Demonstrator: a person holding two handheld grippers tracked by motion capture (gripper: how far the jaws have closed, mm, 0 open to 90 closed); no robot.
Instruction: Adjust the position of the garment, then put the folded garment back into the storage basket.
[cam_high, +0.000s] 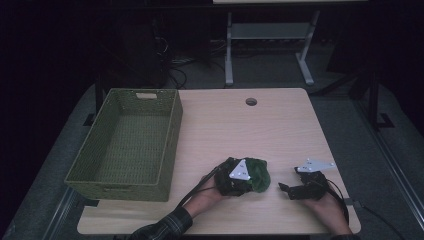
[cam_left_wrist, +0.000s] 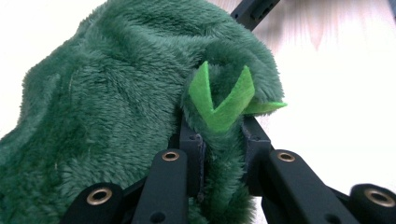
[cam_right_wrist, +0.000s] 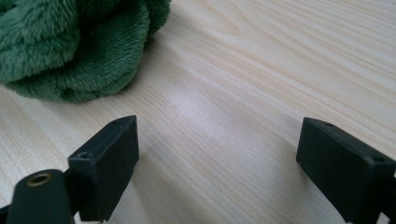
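Note:
A dark green plush toy (cam_high: 260, 171) lies on the wooden table (cam_high: 250, 132) near its front edge. My left gripper (cam_high: 249, 181) comes at it from the left and is shut on a fold of its fur. In the left gripper view the fur (cam_left_wrist: 116, 93) bulges between the black jaws of my left gripper (cam_left_wrist: 222, 140), and a light green felt piece (cam_left_wrist: 219, 100) sticks up just above them. My right gripper (cam_high: 289, 186) rests to the right of the toy, apart from it, and points toward it. In the right gripper view my right gripper (cam_right_wrist: 219, 158) stands open over bare wood, with the plush toy (cam_right_wrist: 70, 46) ahead at the upper left.
An olive woven basket (cam_high: 172, 135) with nothing in it stands on the left part of the table. A round cable hole (cam_high: 251, 101) sits near the far edge. A grey metal stand (cam_high: 270, 35) is on the dark floor behind the table.

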